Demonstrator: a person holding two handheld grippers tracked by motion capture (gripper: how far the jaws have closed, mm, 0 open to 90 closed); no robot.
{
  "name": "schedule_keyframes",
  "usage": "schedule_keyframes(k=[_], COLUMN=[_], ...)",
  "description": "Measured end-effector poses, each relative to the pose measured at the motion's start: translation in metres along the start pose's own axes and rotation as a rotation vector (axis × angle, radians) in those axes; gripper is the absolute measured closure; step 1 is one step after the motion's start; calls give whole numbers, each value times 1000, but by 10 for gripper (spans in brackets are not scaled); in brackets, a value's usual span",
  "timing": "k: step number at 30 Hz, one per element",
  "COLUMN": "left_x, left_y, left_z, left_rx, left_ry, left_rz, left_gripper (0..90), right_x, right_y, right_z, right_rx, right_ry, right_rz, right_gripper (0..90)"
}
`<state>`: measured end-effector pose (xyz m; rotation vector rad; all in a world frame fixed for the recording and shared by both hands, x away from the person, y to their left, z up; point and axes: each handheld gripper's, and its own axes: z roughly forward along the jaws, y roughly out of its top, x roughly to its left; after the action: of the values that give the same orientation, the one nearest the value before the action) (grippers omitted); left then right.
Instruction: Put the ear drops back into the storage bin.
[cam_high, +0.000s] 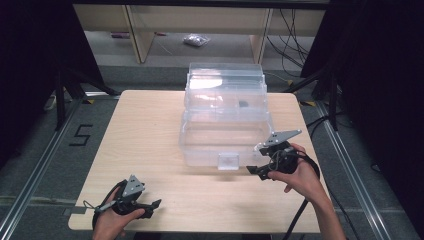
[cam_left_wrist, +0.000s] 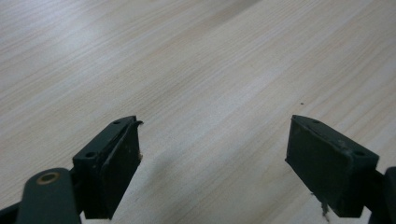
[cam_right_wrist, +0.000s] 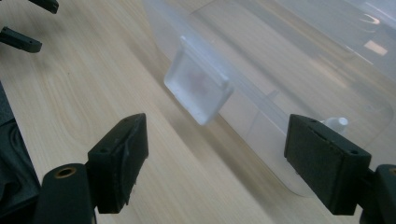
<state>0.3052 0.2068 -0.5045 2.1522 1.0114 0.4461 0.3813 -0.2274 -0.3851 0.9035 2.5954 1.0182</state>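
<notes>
A clear plastic storage box with a lid stands in the middle of the wooden table. Its front latch flap hangs on the near wall, also seen as the frosted latch flap in the right gripper view. My right gripper hovers just right of that latch, open, with nothing between its fingers. The box wall fills the far side of that view. My left gripper rests near the table's front left edge, open over bare wood, its fingers wide apart.
A small dark object lies inside the box near its back right. Beyond the table stand shelf legs and a plastic bag on the floor. Cables run at the back right. The left gripper's tips appear far off.
</notes>
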Motion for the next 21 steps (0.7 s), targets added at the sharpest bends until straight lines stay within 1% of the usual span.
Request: schedule_keyframes(k=[1,2,3,4,5,6,7,8,9,10,11,12,13,14,15,16,17,18,19,21], left_x=[0,-1,0,0,-2,-2,-1,-1,-1,-2,0,0,-2,-1,-1,-1,-1,-1,-1,-1], left_y=[0,0,0,1,0,0,0,0,0,0,1,1,0,0,0,0,0,0,0,0], left_z=[-1,-1,-1,0,0,0,0,0,0,0,-2,-2,-1,0,0,0,-1,-1,-1,-1], left_rx=[5,1,1,0,-11,-11,-8,-10,-9,-7,10,10,-9,-11,-11,-10,-10,-12,-13,-13], left_ry=[-9,-7,-10,-2,-11,-11,-10,-14,-13,-11,-10,-10,-10,-12,-12,-12,-12,-11,-10,-10], left_rz=[2,0,3,4,-9,-9,-8,-10,-9,-10,15,15,-7,-7,-7,-9,-7,-11,-11,-13], left_gripper=[170,170,170,170,170,170,170,170,172,172,172,172,172,172,172,172,172,172,172,172], right_x=[3,3,5,6,8,8,7,8,6,6,7,7,6,8,8,6,6,7,7,7], right_y=[-4,-4,-6,-8,-10,-10,-11,-12,-13,-13,-14,-14,-14,-15,-15,-15,-16,-19,-21,-25], right_z=[4,4,7,8,9,9,9,10,10,10,9,9,8,8,8,8,10,9,10,12], right_rx=[-14,-14,-12,-7,-22,-22,-11,-24,-28,-28,-31,-31,-28,-24,-24,-36,-50,-44,-49,-41], right_ry=[-15,-15,-8,-2,-4,-4,-8,7,2,2,4,4,5,5,5,5,7,-7,-7,-4], right_rz=[28,28,16,18,40,40,29,40,25,25,46,46,31,53,53,25,26,54,57,58], right_gripper=[230,230,229,229,229,229,229,229,227,227,227,227,226,226,226,226,226,226,225,225])
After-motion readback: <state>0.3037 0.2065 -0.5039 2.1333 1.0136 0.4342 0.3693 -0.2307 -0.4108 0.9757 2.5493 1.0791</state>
